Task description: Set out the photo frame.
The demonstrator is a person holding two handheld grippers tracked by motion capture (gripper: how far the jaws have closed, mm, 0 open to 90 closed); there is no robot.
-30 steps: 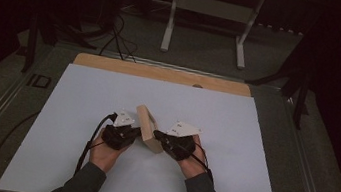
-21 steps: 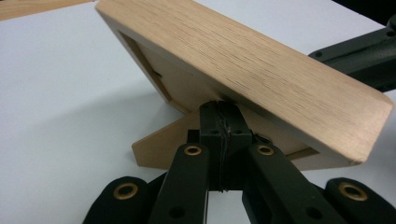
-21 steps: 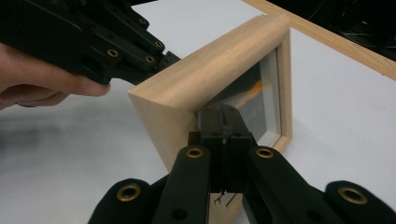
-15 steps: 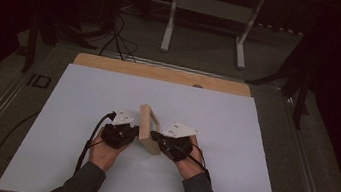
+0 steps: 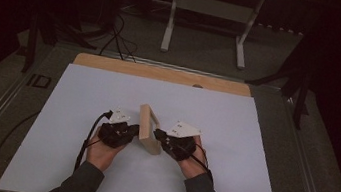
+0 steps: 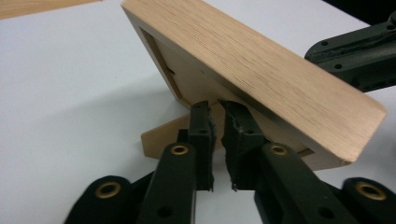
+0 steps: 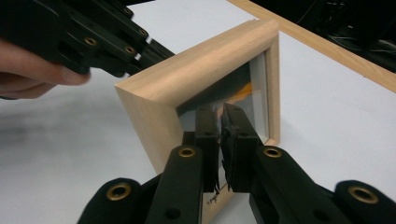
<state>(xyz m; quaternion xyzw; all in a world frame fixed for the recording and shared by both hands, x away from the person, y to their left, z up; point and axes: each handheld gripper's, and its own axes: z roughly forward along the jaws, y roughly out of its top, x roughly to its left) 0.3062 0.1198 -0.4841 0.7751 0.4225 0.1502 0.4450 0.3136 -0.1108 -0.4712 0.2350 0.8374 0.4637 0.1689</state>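
White worktop (image 5: 80,113) spreads bare all round; mid-sheet, a pale wooden picture frame (image 5: 149,128) stands tilted, left gripper (image 6: 217,119) and right gripper (image 7: 219,122) jaws just easing apart, slightly open, gripping nothing.

1 wood frame (image 5: 148,135), 2 grippers, 1 white mat (image 5: 83,94).

Dim room, grey floor (image 5: 274,65), white metal stand (image 5: 211,8) behind table.

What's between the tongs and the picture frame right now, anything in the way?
Nothing visible. The left tongs sit at the back of the wooden picture frame, by its easel stand. The right tongs are at the glass front. Both have just been opening slightly, with nothing between the jaws.
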